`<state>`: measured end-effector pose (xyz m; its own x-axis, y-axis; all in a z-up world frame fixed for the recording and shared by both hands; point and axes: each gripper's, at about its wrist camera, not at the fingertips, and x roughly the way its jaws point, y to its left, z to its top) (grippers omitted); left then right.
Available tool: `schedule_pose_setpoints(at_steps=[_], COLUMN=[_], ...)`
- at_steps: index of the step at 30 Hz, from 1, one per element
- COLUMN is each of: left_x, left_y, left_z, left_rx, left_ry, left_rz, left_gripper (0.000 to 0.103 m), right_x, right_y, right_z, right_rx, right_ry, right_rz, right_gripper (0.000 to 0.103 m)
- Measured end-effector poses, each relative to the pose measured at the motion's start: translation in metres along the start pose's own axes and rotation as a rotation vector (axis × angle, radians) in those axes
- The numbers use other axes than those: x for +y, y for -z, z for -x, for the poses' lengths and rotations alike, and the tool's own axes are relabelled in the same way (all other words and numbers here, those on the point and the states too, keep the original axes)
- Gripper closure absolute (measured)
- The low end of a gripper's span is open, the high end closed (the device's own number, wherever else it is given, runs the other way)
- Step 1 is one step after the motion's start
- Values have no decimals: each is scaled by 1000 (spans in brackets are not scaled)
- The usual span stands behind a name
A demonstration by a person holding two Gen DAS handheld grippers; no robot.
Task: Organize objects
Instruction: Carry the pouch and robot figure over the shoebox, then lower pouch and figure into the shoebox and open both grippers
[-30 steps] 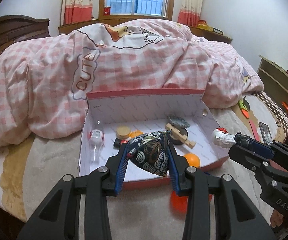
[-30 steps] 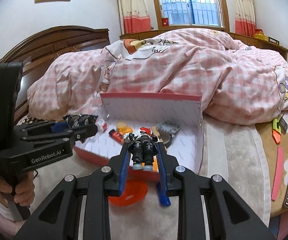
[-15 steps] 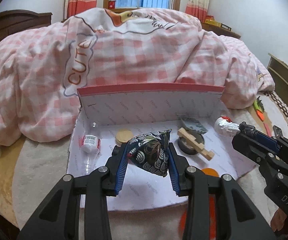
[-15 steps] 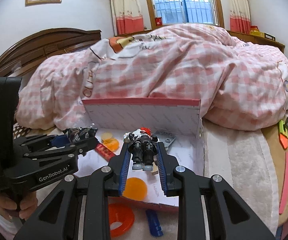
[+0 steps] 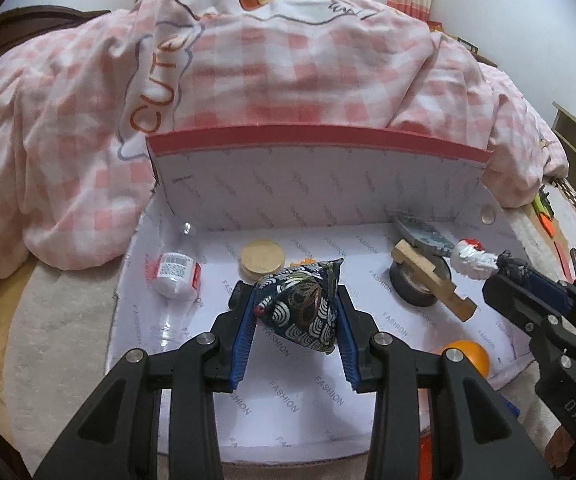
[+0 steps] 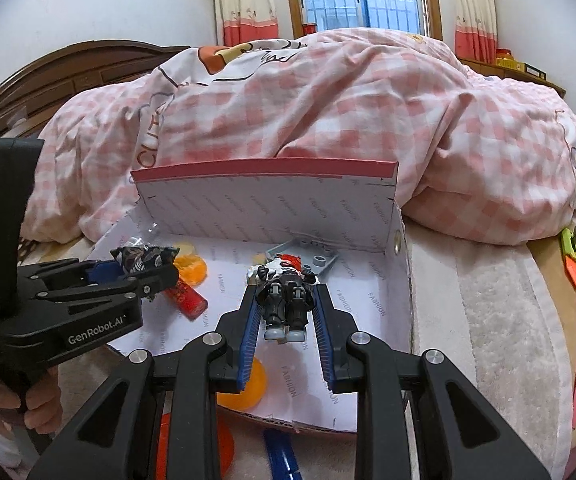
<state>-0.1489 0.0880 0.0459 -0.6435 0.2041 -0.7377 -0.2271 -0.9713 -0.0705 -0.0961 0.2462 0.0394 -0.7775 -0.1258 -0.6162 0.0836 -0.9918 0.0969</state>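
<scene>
Left gripper (image 5: 296, 309) jaws part-closed, clamping a dark wave-patterned fabric pouch (image 5: 302, 307), hanging above bare floor of the white red-rimmed cardboard box (image 5: 320, 140). Right gripper (image 6: 285, 309) jaws pinch a black-and-white toy figure (image 6: 283, 294), long axis along the fingers, over the box's right half.

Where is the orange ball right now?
In the left wrist view the orange ball lies inside the box, near its front right corner, just past the wooden block.
</scene>
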Motion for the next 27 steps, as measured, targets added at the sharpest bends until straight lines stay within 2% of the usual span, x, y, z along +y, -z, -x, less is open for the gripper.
schedule_pose_setpoints(at_steps=[8,20,27], left_x=[1,0,3], left_y=[5,9,11], left_z=[-12,-14,-16], left_rx=[21,4,10], left_ry=[-6,-18,-11], left_rz=[1,-6,10], left_gripper=[66,66,59], right_x=[-1,0,0], right_y=[3,5,6], right_z=[-7,-9,-9], right_rx=[10,16,15], right_ry=[5,3,2], right_rz=[4,11,11], right_gripper=[76,76,76])
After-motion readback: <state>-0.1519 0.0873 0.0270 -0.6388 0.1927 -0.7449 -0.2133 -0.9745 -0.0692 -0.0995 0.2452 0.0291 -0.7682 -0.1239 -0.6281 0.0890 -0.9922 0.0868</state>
